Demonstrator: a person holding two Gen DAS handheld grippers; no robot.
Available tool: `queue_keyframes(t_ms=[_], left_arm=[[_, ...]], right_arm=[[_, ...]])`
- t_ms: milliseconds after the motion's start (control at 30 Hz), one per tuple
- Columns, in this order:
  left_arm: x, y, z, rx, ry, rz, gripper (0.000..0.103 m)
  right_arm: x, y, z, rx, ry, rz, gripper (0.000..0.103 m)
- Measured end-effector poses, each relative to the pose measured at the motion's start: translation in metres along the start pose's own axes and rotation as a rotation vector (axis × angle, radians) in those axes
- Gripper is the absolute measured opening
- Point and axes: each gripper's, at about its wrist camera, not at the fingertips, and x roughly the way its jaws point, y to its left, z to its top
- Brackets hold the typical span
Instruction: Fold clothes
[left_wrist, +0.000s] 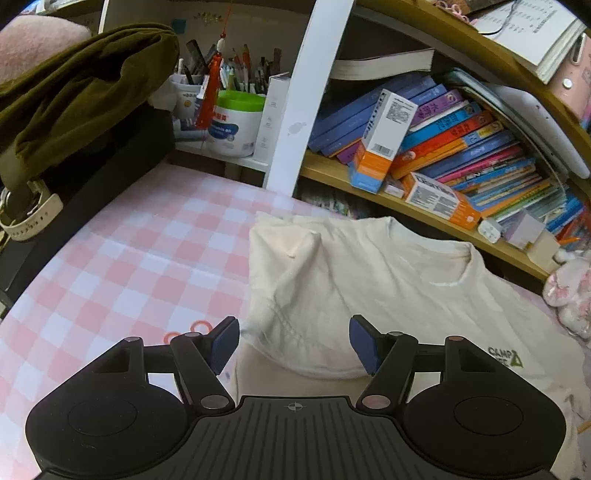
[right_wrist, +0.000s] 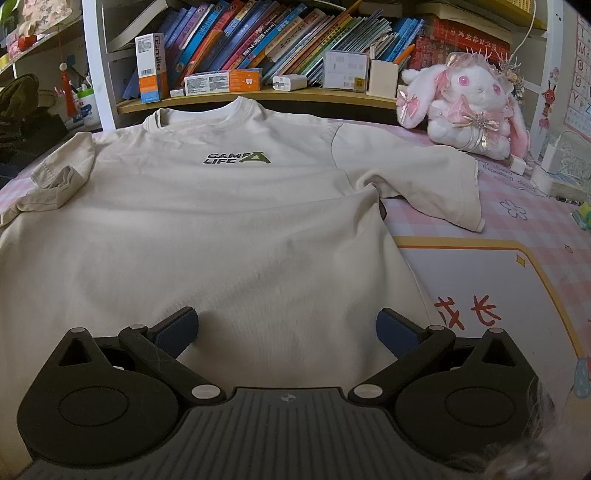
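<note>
Left wrist view: the left gripper (left_wrist: 294, 341) was spread wide, holding nothing, above the left sleeve (left_wrist: 295, 295) of a cream t-shirt (left_wrist: 388, 280). The sleeve was crumpled and folded over. The shirt lay on a pink checked cloth (left_wrist: 129, 258), w/ a bookshelf (left_wrist: 424, 210) at the far side.

Right wrist view: the right gripper (right_wrist: 286, 330) was also spread wide, empty, over the near part of the shirt. The shirt lay front up, collar far. A plush rabbit (right_wrist: 465, 107) sat far right.

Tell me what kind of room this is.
Most likely a child's bedroom or study corner: a shelf crammed with books, a plush bunny by it, and a cream T-shirt spread on a pink checked cover.
</note>
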Motion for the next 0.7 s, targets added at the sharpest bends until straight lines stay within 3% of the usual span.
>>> queue_keyframes(t_ms=[100, 133, 167, 200, 233, 300, 333, 400, 467, 500, 567, 700], left_arm=[[0.016, 0.001, 0.004, 0.001, 0.022, 0.026, 0.061], [0.023, 0.001, 0.006, 0.004, 0.034, 0.036, 0.043], [0.029, 0.001, 0.008, 0.003, 0.053, 0.048, 0.018], [0.035, -0.001, 0.011, -0.006, 0.074, 0.065, 0.007], [0.037, -0.006, 0.015, -0.023, 0.069, 0.061, 0.006], [0.039, -0.023, 0.025, -0.051, 0.026, -0.027, 0.006], [0.042, -0.035, 0.03, -0.046, 0.018, -0.114, 0.007], [0.046, -0.057, 0.039, -0.003, 0.029, -0.287, 0.02], [0.045, -0.063, 0.047, 0.018, 0.024, -0.389, 0.027], [0.042, -0.061, 0.05, 0.016, 0.01, -0.404, 0.031], [0.036, -0.046, 0.052, -0.004, -0.022, -0.337, 0.045], [0.034, -0.023, 0.045, -0.001, -0.006, -0.194, 0.043]], right_arm=[[0.0, 0.0, 0.0, 0.0, 0.0, -0.001, 0.103], [0.0, 0.0, 0.0, 0.0, 0.0, -0.001, 0.103], [0.0, 0.0, 0.001, 0.0, 0.001, -0.002, 0.103], [0.0, 0.0, 0.001, 0.0, 0.001, -0.002, 0.103], [0.0, 0.001, 0.001, 0.0, 0.002, -0.003, 0.103], [0.0, 0.001, 0.001, 0.0, 0.003, -0.003, 0.103], [0.0, 0.001, 0.001, 0.001, 0.004, -0.003, 0.103], [0.0, 0.001, 0.001, 0.002, 0.005, -0.004, 0.103], [0.0, 0.0, 0.002, 0.001, 0.011, -0.004, 0.103], [0.0, 0.0, 0.002, 0.001, 0.013, -0.004, 0.103], [0.0, 0.0, 0.002, 0.001, 0.014, -0.003, 0.103], [-0.001, 0.001, 0.0, 0.002, 0.007, -0.004, 0.103]])
